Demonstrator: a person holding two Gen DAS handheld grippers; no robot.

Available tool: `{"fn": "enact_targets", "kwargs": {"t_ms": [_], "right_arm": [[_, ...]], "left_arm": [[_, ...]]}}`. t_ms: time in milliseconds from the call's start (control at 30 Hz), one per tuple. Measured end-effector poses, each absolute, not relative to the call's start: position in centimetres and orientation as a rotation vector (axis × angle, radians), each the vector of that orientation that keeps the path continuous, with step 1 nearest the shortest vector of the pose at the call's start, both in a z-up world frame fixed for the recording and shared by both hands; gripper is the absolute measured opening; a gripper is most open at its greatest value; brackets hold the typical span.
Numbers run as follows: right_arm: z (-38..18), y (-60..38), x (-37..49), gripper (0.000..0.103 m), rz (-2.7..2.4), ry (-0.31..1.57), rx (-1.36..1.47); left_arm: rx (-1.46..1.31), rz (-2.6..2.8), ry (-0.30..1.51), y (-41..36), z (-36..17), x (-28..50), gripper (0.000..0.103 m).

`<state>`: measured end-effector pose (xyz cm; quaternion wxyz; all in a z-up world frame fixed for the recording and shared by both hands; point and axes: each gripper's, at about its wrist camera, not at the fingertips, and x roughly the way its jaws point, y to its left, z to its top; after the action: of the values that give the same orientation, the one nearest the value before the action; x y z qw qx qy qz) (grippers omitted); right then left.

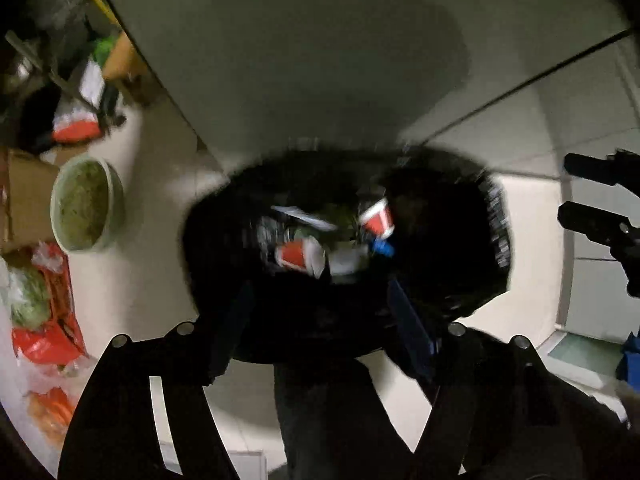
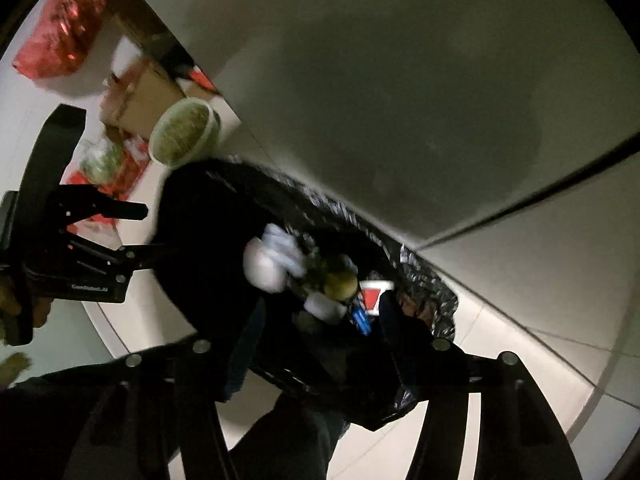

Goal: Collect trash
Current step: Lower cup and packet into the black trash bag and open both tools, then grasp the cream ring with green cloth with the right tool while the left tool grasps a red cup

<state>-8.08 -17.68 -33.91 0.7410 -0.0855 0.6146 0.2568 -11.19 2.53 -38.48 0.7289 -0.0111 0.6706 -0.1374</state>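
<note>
Two grippers: both are held over a black-lined trash bin against a pale wall.
Left gripper [image 1: 320, 312]: its fingers are seen spread wide apart above the near rim of the bin, with nothing caught between them; in the right wrist view its tips [image 2: 140, 232] are likewise seen apart at the bin's left side.
Right gripper [image 2: 324, 344]: its fingers are seen parted over the bin mouth, nothing being pinched; from the left wrist view its two dark tips [image 1: 576, 192] are seen just beside the bin's right edge.
Trash bin [image 1: 460, 240]: lined with a black bag, it is set on the floor touching or nearly touching the wall, the contact being blurred.
Trash inside: two red paper cups [image 1: 298, 258] [image 1: 378, 218], white crumpled paper [image 2: 276, 258], a blue item [image 2: 362, 320] and a greenish lump [image 2: 340, 284] are seen in the bag; one red cup [image 2: 374, 294] is picked out from the right wrist view.
Green bowl [image 1: 86, 202]: filled with greenish matter, it is placed on the floor near the bin's left.
Cardboard box [image 2: 140, 100]: seen just behind the bowl.
Red plastic bags [image 1: 48, 320]: lying on the floor to the left, greens being visible in one.
Floor [image 1: 160, 168]: pale tiles.
</note>
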Motion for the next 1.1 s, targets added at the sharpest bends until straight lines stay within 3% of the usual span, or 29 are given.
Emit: {"fn": "enact_targets", "kwargs": {"t_ms": [100,167,300,533,767,833,900,967,1100], "right_arm": [[-26.3,-17.3,-8.4,0.074,0.642,1.230,-0.148],[-21.3,-17.0,-8.4,0.078,0.688,1.134,-0.120],[-11.6,-16.3,-5.9,0.098,0.741,0.912,0.035],[-5.9,-13.8,6.0,0.094,0.657,0.764,0.266],[-7.4,-10.9,18.1,0.089,0.439,0.825,0.323],[-8.8,-10.2,20.4,0.080,0.401,0.888,0.317],[-9.8,-10.0,22.1,0.039,0.406,0.951,0.343],[-10.2,-10.1,22.4,0.027,0.429,0.982,0.389],[-8.2,-12.3,20.1,0.023,0.460,0.928,0.418]], "left_arm": [[-0.034,-0.319,1.334,3.8,-30.5,-11.6,0.074],[-0.056,-0.302,1.223,4.7,-25.4,-11.4,0.090],[-0.147,-0.193,0.988,7.9,-16.3,-9.6,0.090],[-0.231,-0.076,0.794,9.3,-10.4,-7.0,0.090],[-0.234,-0.074,0.753,10.3,-9.4,-6.5,0.090],[-0.230,-0.074,0.753,10.8,-9.0,-6.8,0.090],[-0.231,-0.070,0.750,11.1,-9.1,-6.7,0.090],[-0.232,-0.071,0.747,11.3,-9.0,-6.6,0.090],[-0.229,-0.071,0.740,11.5,-9.0,-6.1,0.090]]}}
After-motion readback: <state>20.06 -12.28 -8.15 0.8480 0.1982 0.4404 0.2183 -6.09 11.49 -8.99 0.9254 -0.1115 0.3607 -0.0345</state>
